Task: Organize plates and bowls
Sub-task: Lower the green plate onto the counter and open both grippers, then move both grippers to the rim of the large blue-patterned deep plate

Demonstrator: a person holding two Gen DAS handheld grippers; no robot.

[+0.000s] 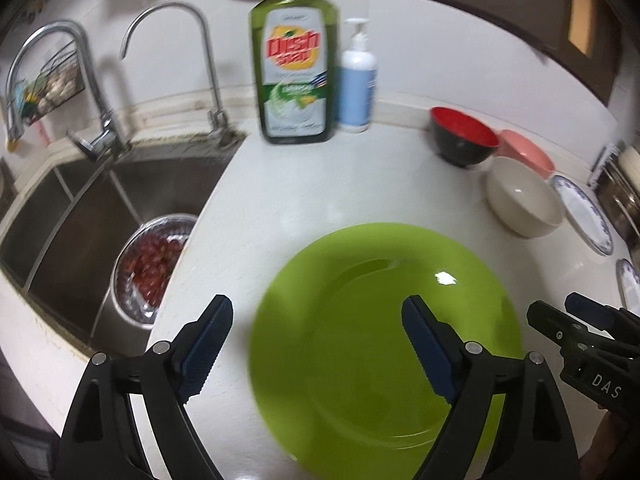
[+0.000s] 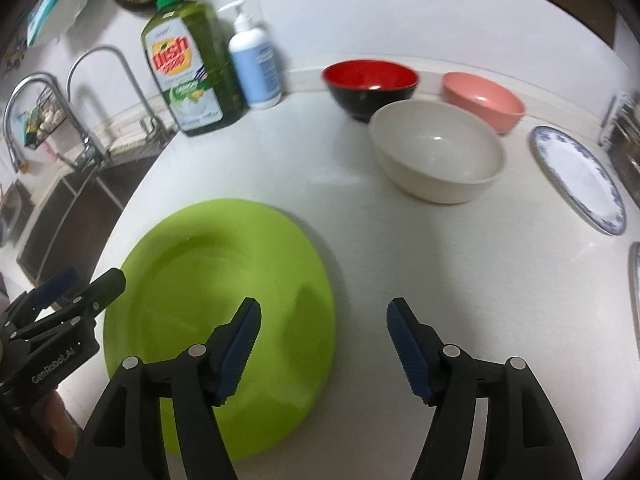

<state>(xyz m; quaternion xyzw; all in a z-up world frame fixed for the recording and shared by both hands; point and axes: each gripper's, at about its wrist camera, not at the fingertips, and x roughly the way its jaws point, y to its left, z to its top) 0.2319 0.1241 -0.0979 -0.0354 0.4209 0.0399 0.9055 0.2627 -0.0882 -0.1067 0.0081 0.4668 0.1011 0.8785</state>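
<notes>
on the white counter a green plate is lying flat, glossy and bare. only the left wrist view is showing the sink with a metal bowl of red fruit. both grippers are standing with jaws apart and holding nothing: the left gripper is hanging over the plate, the right gripper over its right rim.

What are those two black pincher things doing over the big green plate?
A person holds a gripper in each hand, tidying dishes by the sink. The left gripper and right gripper are both open above the green plate, which lies flat on the counter, gripped by neither. The white bowl, red-and-black bowl, pink bowl and blue-rimmed plate wait nearby.
</notes>
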